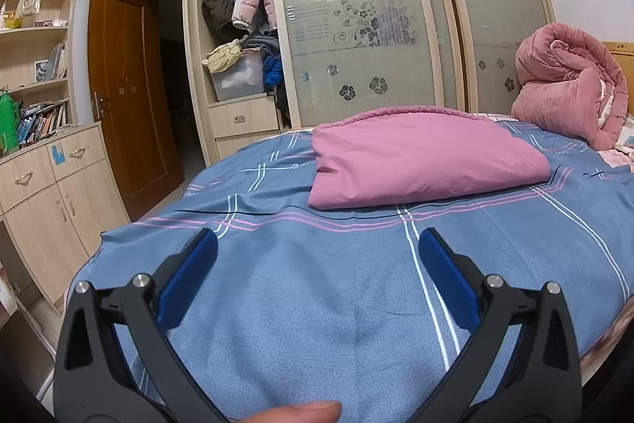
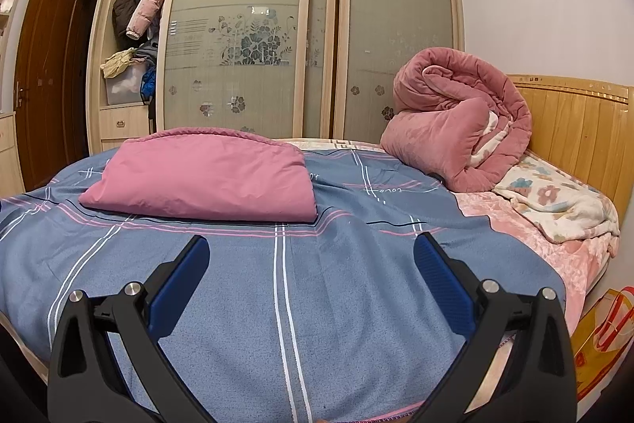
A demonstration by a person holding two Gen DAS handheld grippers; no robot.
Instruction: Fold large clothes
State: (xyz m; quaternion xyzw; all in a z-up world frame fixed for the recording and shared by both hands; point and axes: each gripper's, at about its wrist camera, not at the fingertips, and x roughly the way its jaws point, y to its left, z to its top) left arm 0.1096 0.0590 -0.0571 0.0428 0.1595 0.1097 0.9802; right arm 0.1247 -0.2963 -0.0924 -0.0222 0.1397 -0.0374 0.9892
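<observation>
Both hand-held grippers [image 1: 317, 248] [image 2: 311, 252] hover spread, folded pink garment [image 1: 420, 157] beyond.

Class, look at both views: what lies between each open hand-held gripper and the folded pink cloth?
Only blue striped sheet: both views show it bare from the left hand-held gripper and right hand-held gripper to the folded pink cloth.

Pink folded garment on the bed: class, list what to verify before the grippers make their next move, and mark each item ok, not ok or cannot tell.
1. Left gripper open, holding nothing: ok.
2. Right gripper open, holding nothing: ok.
3. Pink folded garment lies flat on the blue plaid sheet: ok.
4. Garment clear of the rolled pink quilt: ok.
5. Fold finished, no more folds needed: cannot tell.
</observation>
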